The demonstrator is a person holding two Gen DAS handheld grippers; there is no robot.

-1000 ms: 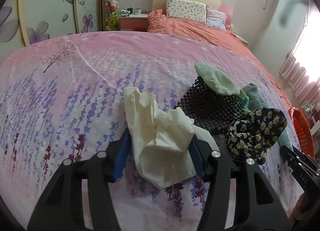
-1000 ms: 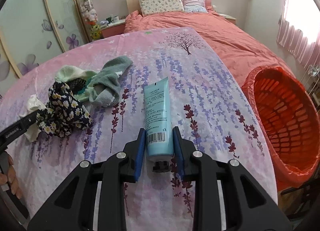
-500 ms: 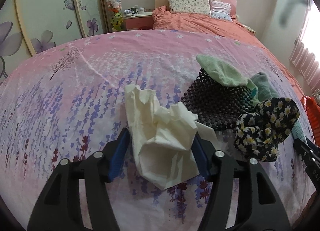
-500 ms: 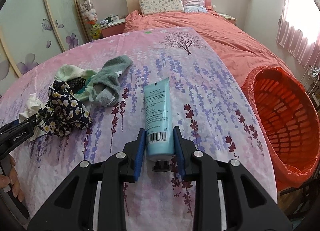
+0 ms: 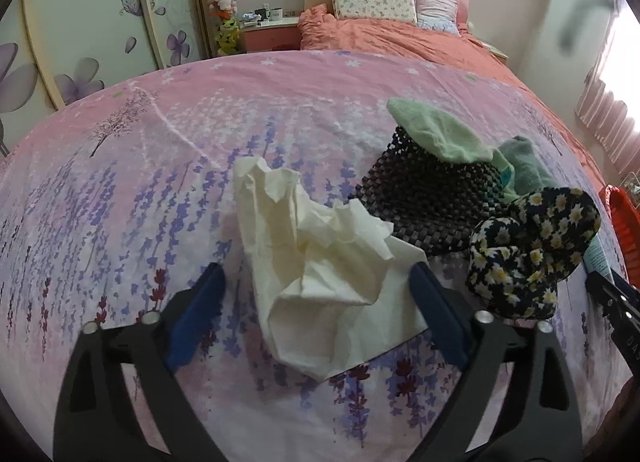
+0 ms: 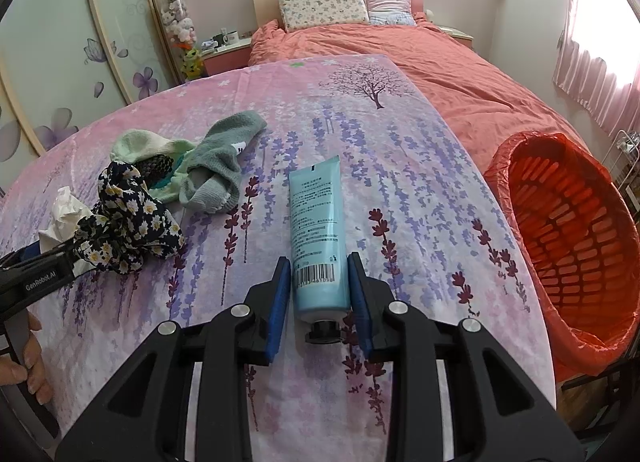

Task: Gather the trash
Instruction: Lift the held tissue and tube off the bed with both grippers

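Left wrist view: left gripper (image 5: pixel 316 302) jaws had just been opening, now wide apart around crumpled tissue (image 5: pixel 320 258) on the pink bedspread (image 5: pixel 160 182); light, soft, crushable, so pinch its bunched middle

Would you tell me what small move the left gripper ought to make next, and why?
Probably close the left gripper on the crumpled tissue. Its jaws have just been opening and now stand wide, clear of the tissue lying between them, so nothing is held yet.
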